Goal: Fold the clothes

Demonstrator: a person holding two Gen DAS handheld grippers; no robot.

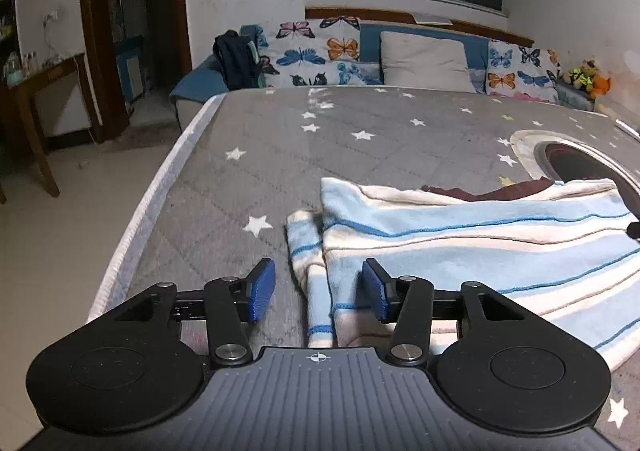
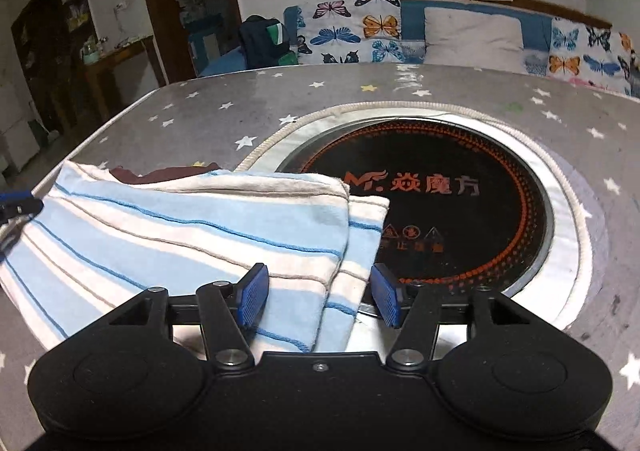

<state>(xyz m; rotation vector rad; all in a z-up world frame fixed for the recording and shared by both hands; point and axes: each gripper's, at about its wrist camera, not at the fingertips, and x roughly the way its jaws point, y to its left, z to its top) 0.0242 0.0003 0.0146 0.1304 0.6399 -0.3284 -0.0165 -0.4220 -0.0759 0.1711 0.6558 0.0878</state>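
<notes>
Pale-blue and cream striped fleece garment lies doubled over in layers on the grey star-print tabletop, its right edge over the round black induction hob. I judge it partly folded; further folds may remain. My left hand-held gripper is released astride its left corner, and my right hand-held gripper is released astride its right corner.

A folded cloth lies on the table, its right edge overlapping the round cooktop.
</notes>
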